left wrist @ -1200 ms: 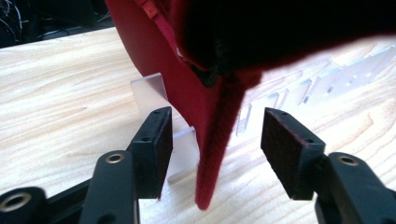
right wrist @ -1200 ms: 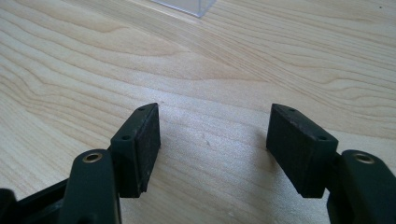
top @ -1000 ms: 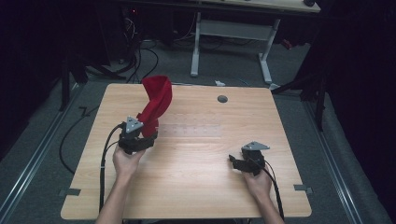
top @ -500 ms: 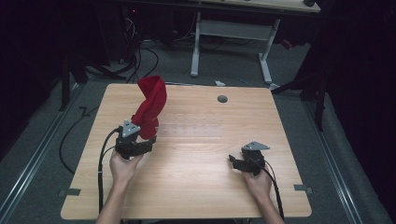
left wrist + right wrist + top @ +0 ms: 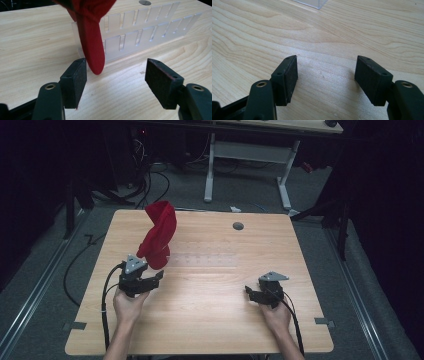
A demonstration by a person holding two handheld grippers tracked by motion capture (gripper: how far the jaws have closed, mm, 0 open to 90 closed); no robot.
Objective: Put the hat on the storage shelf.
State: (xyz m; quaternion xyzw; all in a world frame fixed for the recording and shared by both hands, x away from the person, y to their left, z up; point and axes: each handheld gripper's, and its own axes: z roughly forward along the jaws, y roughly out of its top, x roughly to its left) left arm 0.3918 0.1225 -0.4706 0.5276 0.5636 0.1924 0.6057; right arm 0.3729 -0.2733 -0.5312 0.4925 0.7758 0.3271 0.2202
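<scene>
A red cloth (image 5: 159,236) hangs draped over the left end of a clear slotted rack (image 5: 205,261) on the wooden table (image 5: 210,325). My left gripper (image 5: 150,280) sits just in front of the cloth's lower end. Its jaws have just been opening and stand wide. In the left gripper view the cloth's tip (image 5: 92,50) dangles just beyond the left pad (image 5: 75,80), with nothing pressed between the pads of my left gripper (image 5: 116,72). The rack (image 5: 150,32) stands behind it. My right gripper (image 5: 252,292) rests open on the table at the right, and in its own view my right gripper (image 5: 325,75) is empty.
A round grey grommet (image 5: 238,226) sits near the table's far edge. A corner of the clear rack (image 5: 312,3) lies ahead of the right gripper. Cables (image 5: 75,270) run along the floor at the left. Another desk's white frame (image 5: 245,155) stands behind.
The left gripper has drawn back toward the person and a little left, away from the cloth. The cloth has sagged lower over the rack. The right gripper has stayed put.
</scene>
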